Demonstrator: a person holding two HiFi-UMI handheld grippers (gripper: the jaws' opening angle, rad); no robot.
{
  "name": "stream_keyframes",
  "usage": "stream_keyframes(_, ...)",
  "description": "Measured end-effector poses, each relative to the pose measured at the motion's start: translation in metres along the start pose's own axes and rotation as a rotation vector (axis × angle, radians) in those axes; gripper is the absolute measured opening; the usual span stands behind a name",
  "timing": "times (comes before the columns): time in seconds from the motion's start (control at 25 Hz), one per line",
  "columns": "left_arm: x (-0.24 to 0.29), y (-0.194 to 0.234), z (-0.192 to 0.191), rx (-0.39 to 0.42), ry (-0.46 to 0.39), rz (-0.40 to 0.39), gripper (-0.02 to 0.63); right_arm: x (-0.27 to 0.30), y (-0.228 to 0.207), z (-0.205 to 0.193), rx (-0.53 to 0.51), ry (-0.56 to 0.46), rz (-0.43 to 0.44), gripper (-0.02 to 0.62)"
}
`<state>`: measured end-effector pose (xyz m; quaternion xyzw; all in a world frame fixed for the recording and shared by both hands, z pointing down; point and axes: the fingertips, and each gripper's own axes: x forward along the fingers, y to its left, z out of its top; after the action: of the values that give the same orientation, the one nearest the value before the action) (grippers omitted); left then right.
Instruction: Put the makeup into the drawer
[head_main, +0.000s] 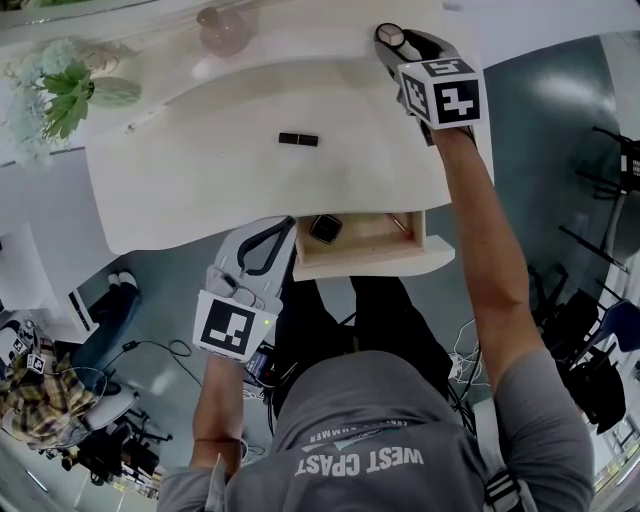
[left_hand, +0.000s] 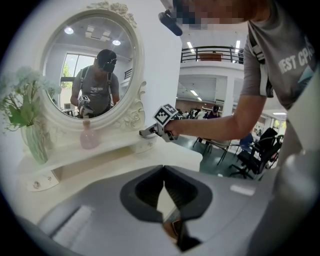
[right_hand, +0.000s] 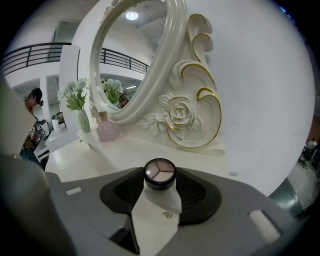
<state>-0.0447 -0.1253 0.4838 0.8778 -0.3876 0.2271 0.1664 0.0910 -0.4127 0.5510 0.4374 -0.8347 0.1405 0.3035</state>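
So the compact (right_hand: 160, 173) is pinched at the tips of the right gripper (head_main: 393, 42), at the table's (head_main: 200, 180) far right corner, probably so it can be lifted. The left gripper (left_hand: 164, 169) is pressed shut by the open drawer's (head_main: 360, 255) left front corner, likely just parked.

Round compact (right_hand: 159, 172): dark rim, three pale pans facing up; far right of the tabletop, level, between the pads of the right gripper (right_hand: 160, 176), touching both.
Black tube (head_main: 298, 139): lies flat, mid-tabletop.
Drawer (head_main: 372, 262): cream, pulled open at the near edge.
Square compact (head_main: 324, 228): dark, at the drawer's left end.
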Motion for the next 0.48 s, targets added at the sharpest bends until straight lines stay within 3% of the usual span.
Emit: stream_keyframes(0.48, -0.005, -0.01, 0.013, 0.037, -0.012, -0.02, 0.002, -0.059, 0.034, -0.02, 0.043, -0.018, 0.077, 0.206)
